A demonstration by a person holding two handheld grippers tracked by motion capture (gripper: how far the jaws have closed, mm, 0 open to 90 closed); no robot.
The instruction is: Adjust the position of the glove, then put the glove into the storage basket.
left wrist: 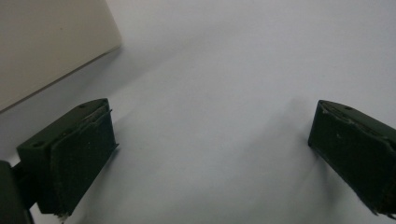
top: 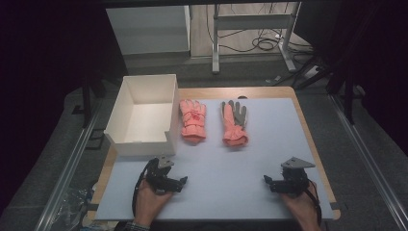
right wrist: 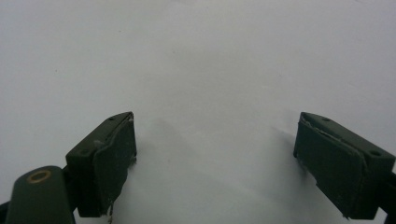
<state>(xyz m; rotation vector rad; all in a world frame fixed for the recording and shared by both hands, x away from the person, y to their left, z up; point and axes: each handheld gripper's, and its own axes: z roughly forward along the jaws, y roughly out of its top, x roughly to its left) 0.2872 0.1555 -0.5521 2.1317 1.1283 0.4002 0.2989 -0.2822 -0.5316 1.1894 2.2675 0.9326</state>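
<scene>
Two orange gloves lie flat mid-table beside the white box (top: 144,115): left glove (top: 193,120) back up, right glove (top: 235,123) grey palm up. Left gripper (top: 183,180) and right gripper (top: 266,180) rest near, jaws wide, empty.

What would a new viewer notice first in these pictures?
Two orange gloves lie side by side at the far middle of the pale mat, one showing a grey palm. A white box, open on top, stands just left of them. Near the front edge, the left gripper and right gripper rest open.
</scene>
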